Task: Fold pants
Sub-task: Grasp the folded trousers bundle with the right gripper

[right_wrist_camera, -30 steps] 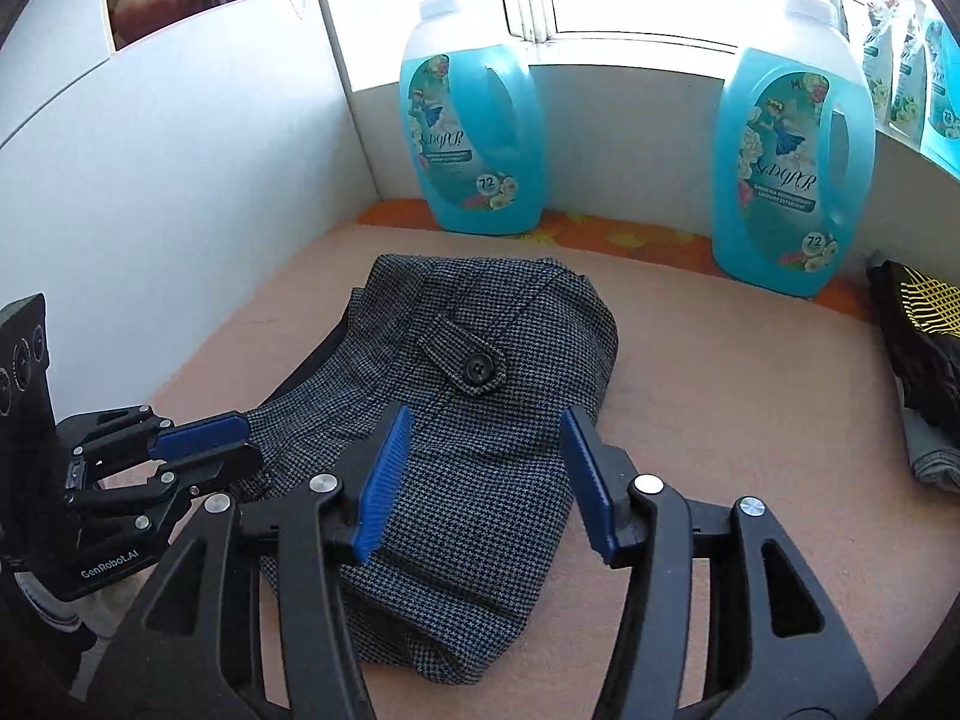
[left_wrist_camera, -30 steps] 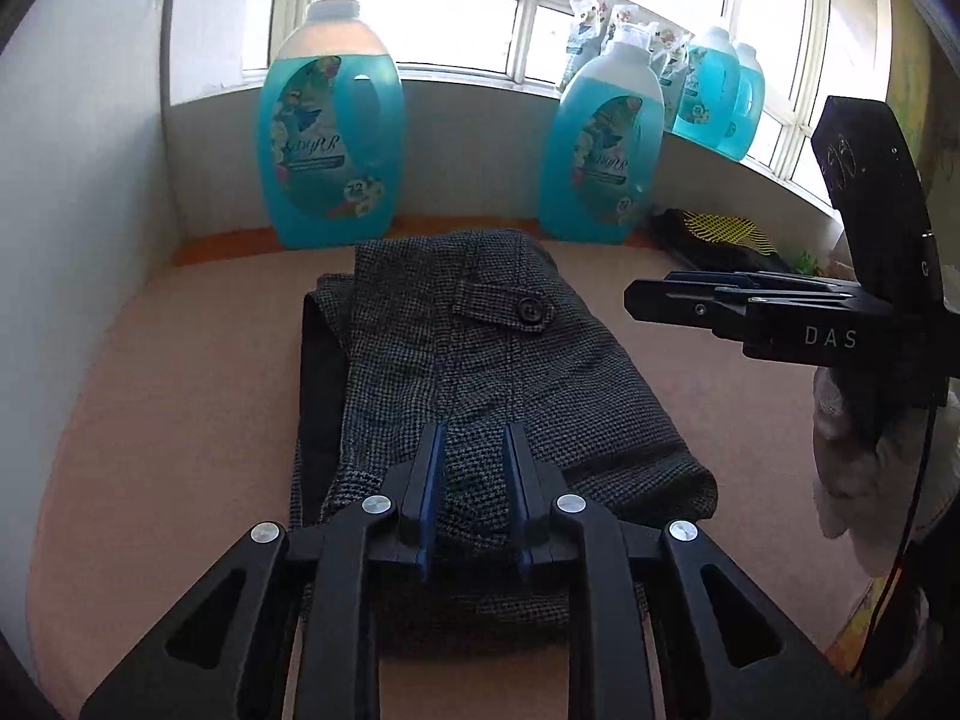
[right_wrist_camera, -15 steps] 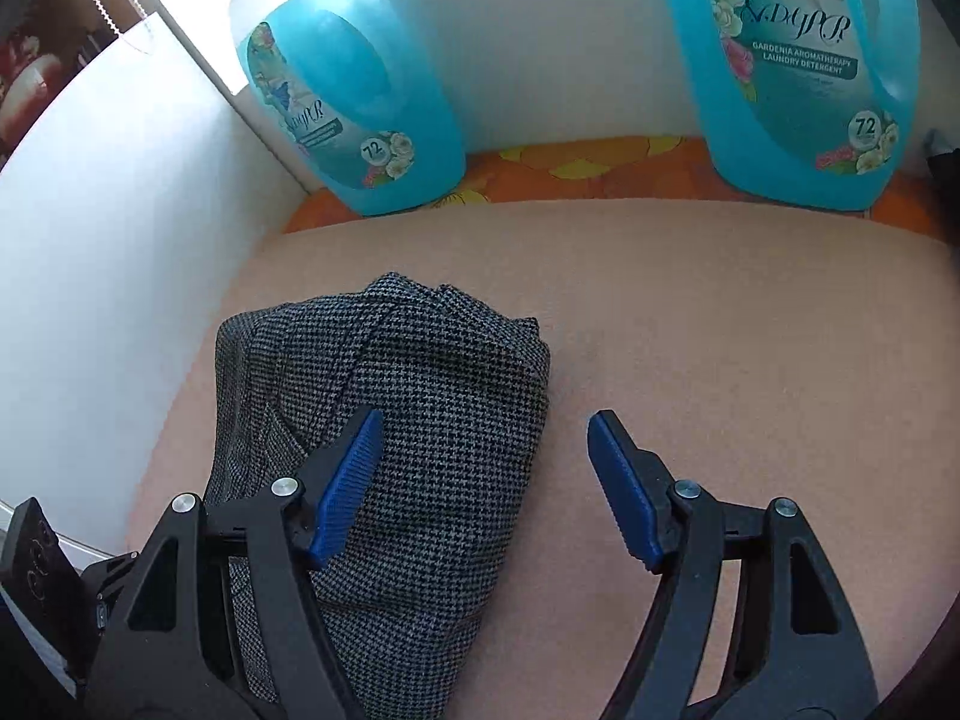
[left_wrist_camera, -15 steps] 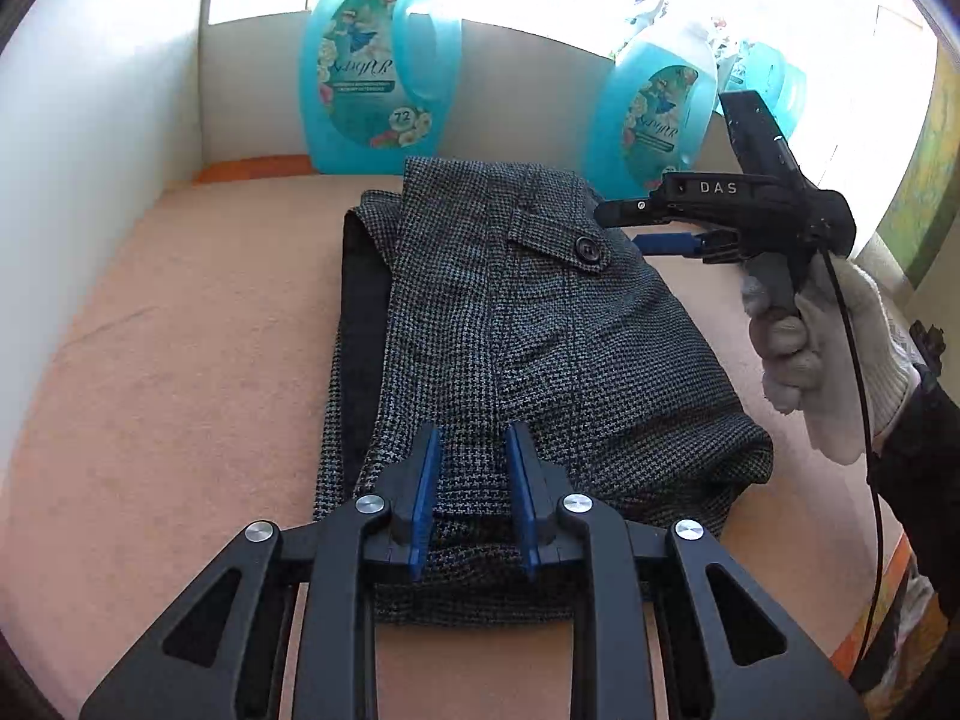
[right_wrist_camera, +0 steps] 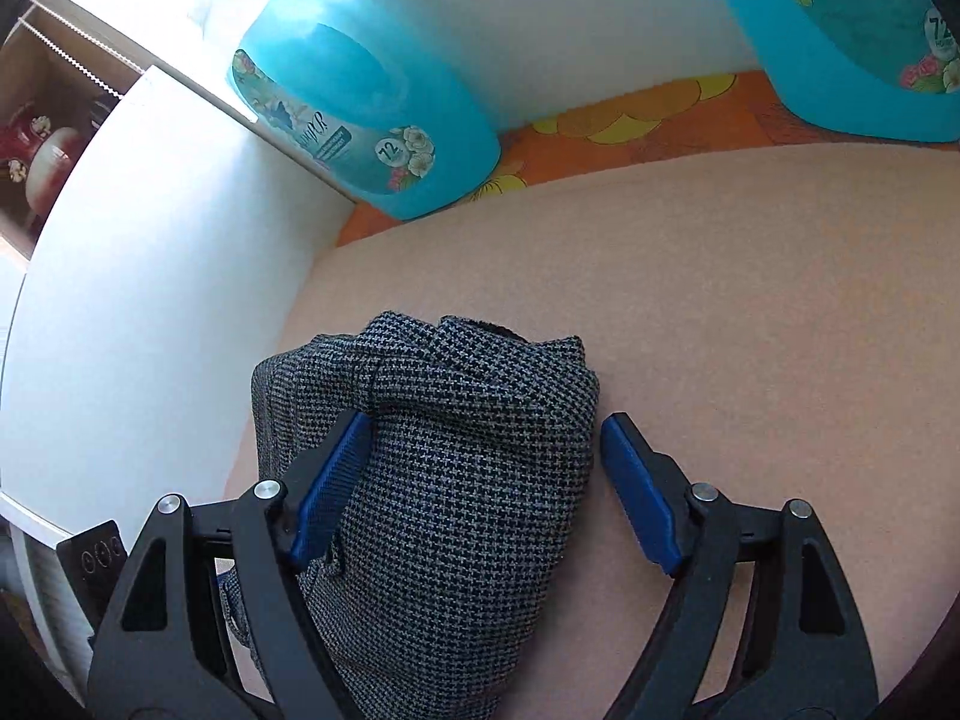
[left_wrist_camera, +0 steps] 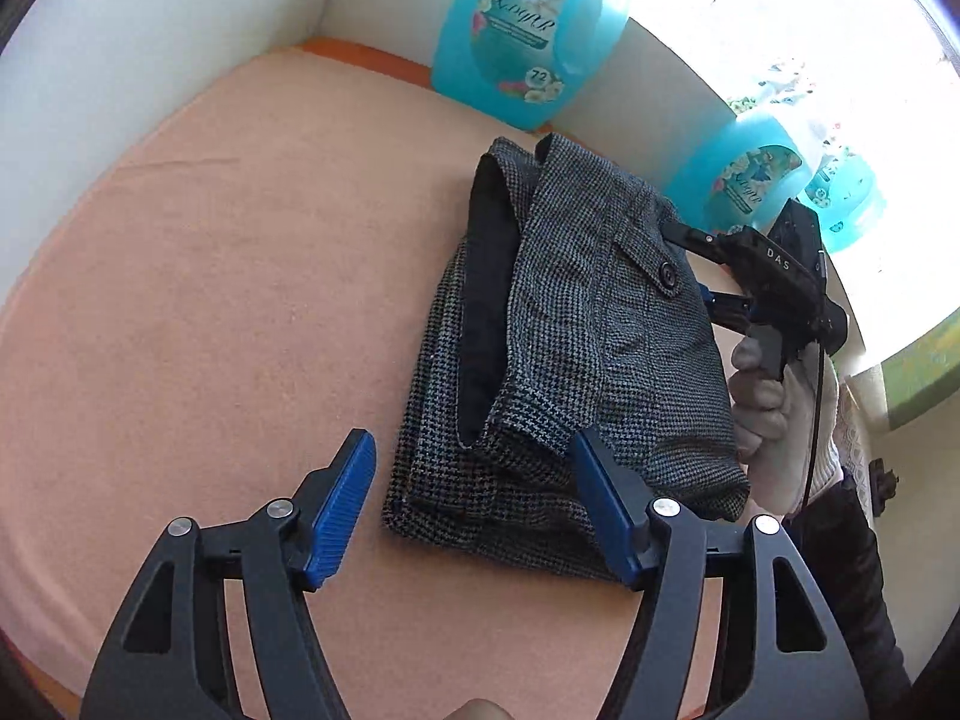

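Although the houndstooth pants already lie as a compact folded bundle on the peach-covered table, neither tool grips them. The left tool hangs with its blue pads spread wide just above the near corner of the bundle, empty. The right tool is also spread wide, straddling the far end of the bundle: one pad rests against the cloth on the left, and the other stands just beside its right edge. From the left wrist view it sits along the right side of the pants near the buttoned pocket flap, held in a white-gloved hand.

The folding itself looks nearly finished, so this step seems to be a release or a final tidying. A loose layer exposes dark lining on the left side, so the next move probably calls for pressing or squaring that edge.

Blue laundry detergent bottles stand along a white wall under a bright window, on an orange floral strip.
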{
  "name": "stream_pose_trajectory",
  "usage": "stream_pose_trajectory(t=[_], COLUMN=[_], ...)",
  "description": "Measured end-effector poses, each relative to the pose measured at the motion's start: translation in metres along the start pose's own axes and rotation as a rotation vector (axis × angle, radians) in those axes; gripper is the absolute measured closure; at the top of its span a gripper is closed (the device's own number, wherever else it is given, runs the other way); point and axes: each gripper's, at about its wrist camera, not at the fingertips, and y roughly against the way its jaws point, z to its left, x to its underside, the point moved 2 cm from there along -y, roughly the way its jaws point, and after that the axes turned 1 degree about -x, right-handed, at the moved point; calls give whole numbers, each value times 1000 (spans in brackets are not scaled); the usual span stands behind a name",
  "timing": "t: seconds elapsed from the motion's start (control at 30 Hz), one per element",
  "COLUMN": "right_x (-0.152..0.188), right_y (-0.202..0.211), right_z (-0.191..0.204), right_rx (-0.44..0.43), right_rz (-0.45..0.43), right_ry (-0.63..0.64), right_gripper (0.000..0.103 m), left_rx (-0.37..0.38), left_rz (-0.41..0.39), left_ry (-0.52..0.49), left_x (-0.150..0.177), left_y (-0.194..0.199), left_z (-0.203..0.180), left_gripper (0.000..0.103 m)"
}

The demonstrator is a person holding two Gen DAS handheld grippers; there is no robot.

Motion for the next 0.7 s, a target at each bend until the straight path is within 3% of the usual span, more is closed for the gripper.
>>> stream_pose_trajectory(t=[0.13, 0.4, 0.7], right_x=[3, 1, 2], right_y=[0, 10, 2], right_z=[1, -1, 13], right_rx=[-33, -68, 3], right_rz=[7, 13, 15], right_ry=[-22, -45, 39], right_gripper=[18, 17, 17], left_rx=[43, 39, 34], left_rz=[34, 8, -21], left_ry=[69, 53, 47], left_x=[3, 7, -2], left_y=[-11, -10, -20], left_z=[8, 7, 1], left_gripper=[36, 35, 33])
